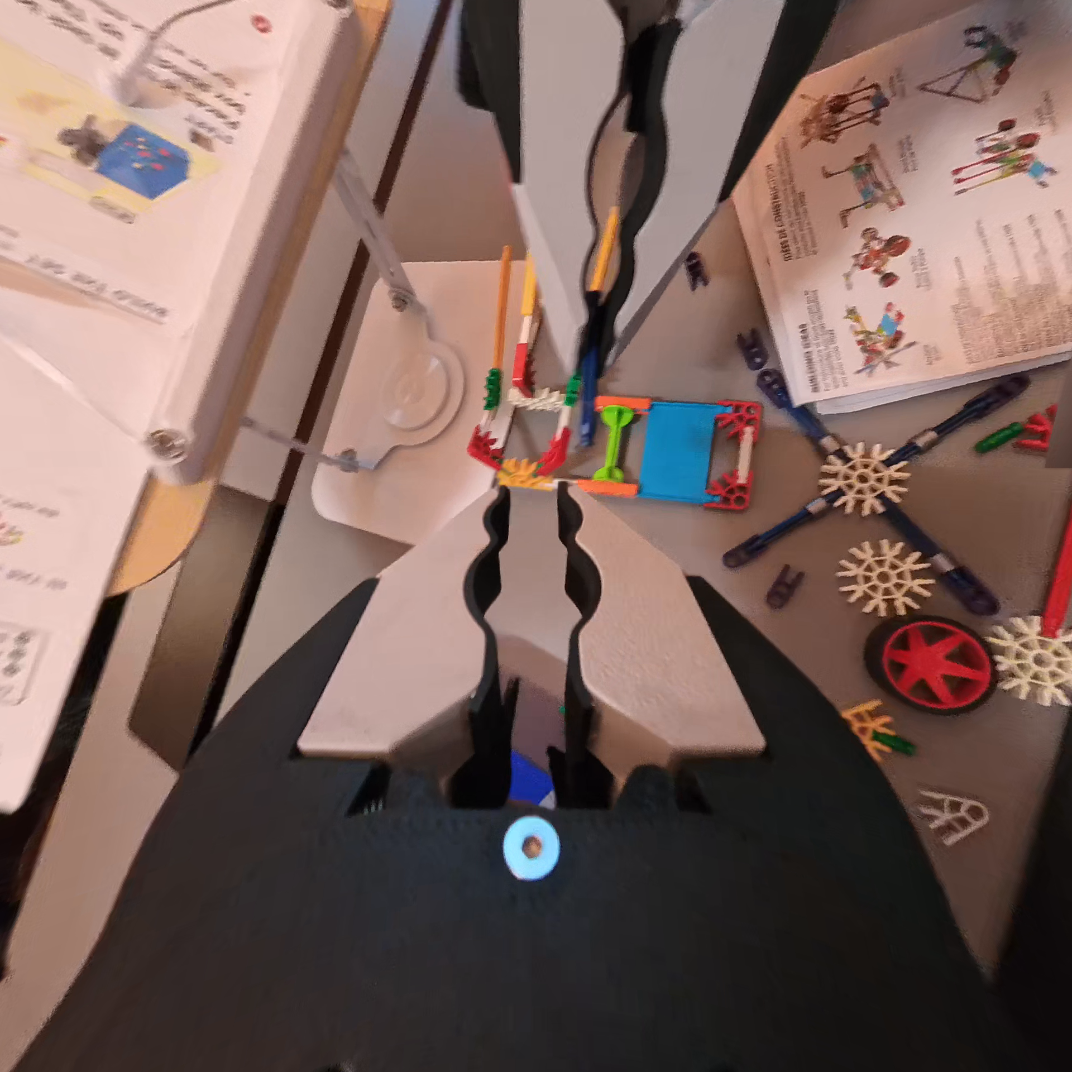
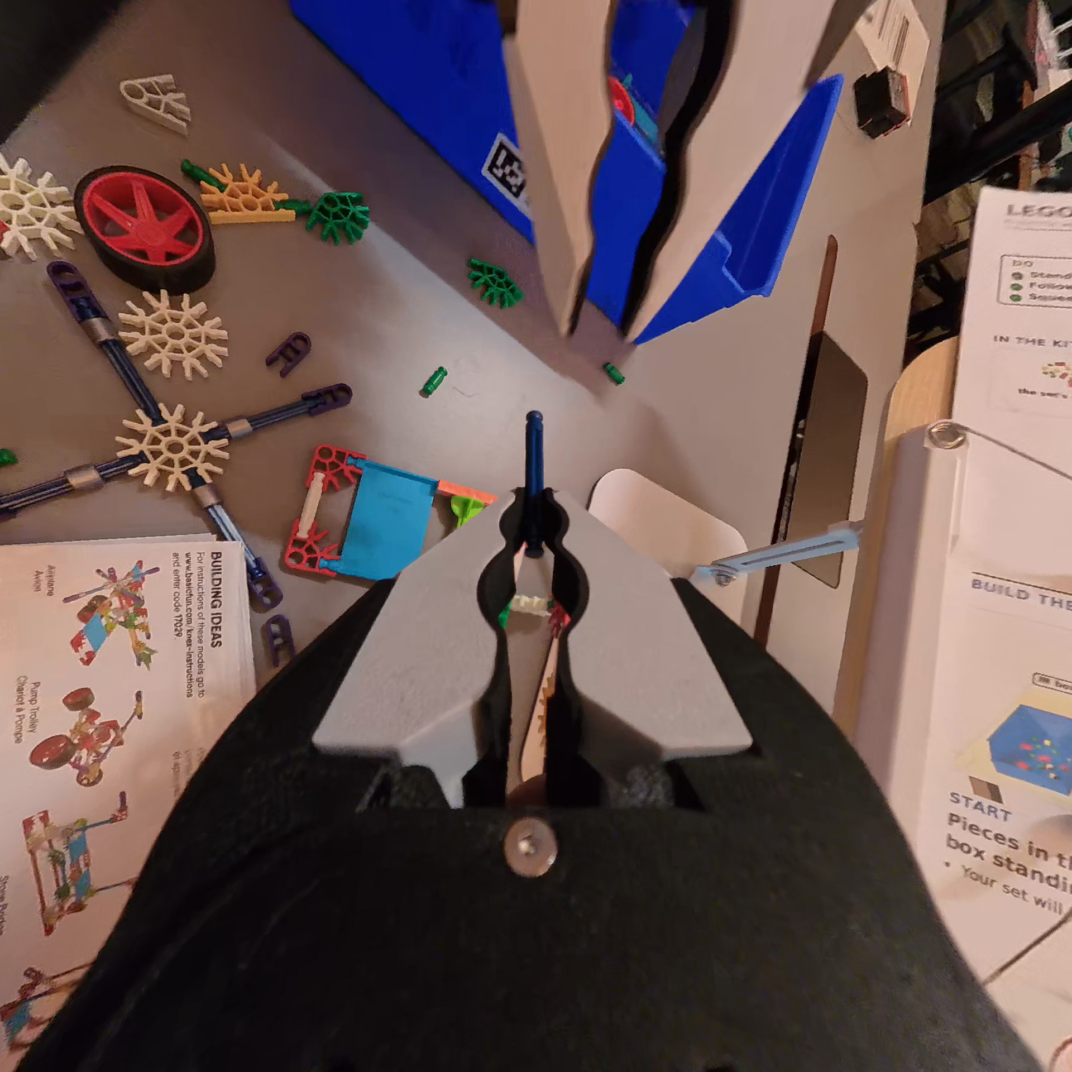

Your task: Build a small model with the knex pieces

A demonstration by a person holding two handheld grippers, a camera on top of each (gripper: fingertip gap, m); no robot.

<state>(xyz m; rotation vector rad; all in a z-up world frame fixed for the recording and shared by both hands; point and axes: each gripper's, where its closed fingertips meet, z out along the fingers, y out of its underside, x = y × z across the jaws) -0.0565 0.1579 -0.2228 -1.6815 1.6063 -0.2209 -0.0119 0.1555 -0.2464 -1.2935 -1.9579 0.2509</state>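
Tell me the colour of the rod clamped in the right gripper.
Dark blue. The rod pokes out past the right gripper, clearest in the right wrist view.

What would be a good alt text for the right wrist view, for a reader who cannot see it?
The right gripper holds a dark blue rod in its shut jaws, above a grey table. To its left lie a small frame with a blue panel, white snowflake connectors, a red wheel and an open instruction booklet. Ahead, the left gripper hangs open before a blue bin.
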